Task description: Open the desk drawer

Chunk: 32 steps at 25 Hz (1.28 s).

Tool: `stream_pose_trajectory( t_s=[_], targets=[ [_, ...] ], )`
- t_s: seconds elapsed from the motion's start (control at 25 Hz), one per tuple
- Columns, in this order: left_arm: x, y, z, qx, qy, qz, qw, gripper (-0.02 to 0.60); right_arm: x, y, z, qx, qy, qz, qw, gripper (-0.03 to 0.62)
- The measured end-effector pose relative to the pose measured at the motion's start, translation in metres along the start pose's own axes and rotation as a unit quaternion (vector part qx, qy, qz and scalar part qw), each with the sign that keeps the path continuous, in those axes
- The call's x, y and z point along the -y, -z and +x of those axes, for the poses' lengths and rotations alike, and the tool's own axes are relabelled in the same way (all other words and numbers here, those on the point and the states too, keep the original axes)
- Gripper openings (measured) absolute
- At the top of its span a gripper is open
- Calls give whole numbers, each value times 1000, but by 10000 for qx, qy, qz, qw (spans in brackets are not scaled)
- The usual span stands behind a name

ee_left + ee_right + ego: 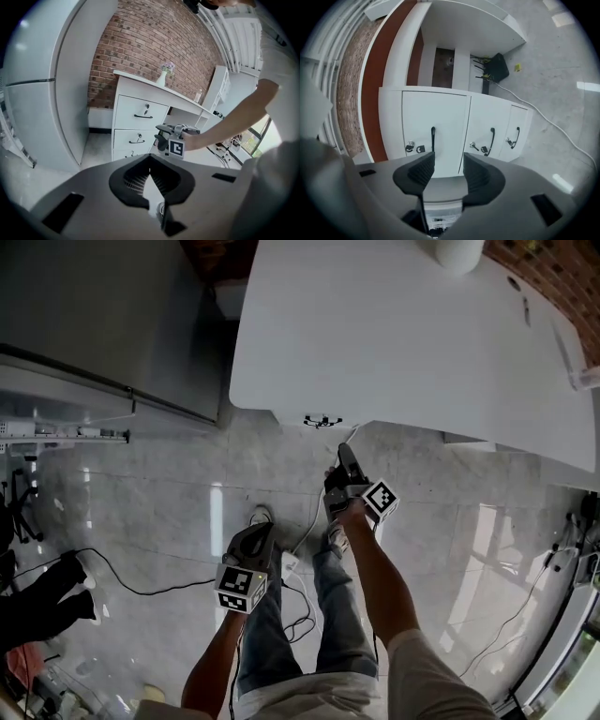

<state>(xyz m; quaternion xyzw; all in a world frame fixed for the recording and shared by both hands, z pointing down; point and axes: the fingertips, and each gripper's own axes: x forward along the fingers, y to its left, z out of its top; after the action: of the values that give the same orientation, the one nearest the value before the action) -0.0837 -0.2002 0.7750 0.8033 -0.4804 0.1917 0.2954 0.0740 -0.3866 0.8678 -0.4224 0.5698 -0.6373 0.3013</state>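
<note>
The top drawer (440, 112) sits shut in the stack of three under the desk (394, 334), its handle (433, 136) just ahead of our right gripper (445, 171), jaws parted and empty. We should straddle that handle squarely, then pull straight back. Our left gripper (151, 168) is pinched closed, empty.

Red-brick wall (140, 42) is running across the back of the rm, w/ a dark skirting strip (99, 124) along its base. Tall pale-grey fridge (42, 93) is standing at left, near the white table (140, 78), which is carrying a small vase of flowers (162, 78). White shelf unit (220, 84) is standing beyond the table's far end. Glossy grey marble-look floor (169, 512) is reflecting bright light patches (217, 517). Black cables (131, 585) are trailing over it. Daylight is coming in thru a window (260, 136) at right; greenery is showing outside.
</note>
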Motion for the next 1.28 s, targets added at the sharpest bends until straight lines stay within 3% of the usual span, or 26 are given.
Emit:
stream_pose_trajectory(
  t_s=[0.16,0.48,0.56,0.64,0.76,1.28],
  targets=[
    [-12,-3,-11,60,-176,-61,9998,11,-17,-17,41,109,-168,-46,9998,189],
    [-26,2,-14,-27,-348,-138,9993,11,-39,-37,85,504,-682,436,9954,187],
    [-27,2,-14,-39,-353,-149,9993,11,-43,-39,85,565,-846,453,9938,154],
    [-29,2,-14,-42,-366,-163,9992,11,-46,-39,84,568,-943,376,9932,65],
    [-30,1,-12,-38,-354,-167,9992,11,-50,-39,85,536,-990,222,9934,38],
    [-11,-6,-1,-34,-113,-139,9998,11,-47,-21,60,458,-823,252,9952,37]
  ],
)
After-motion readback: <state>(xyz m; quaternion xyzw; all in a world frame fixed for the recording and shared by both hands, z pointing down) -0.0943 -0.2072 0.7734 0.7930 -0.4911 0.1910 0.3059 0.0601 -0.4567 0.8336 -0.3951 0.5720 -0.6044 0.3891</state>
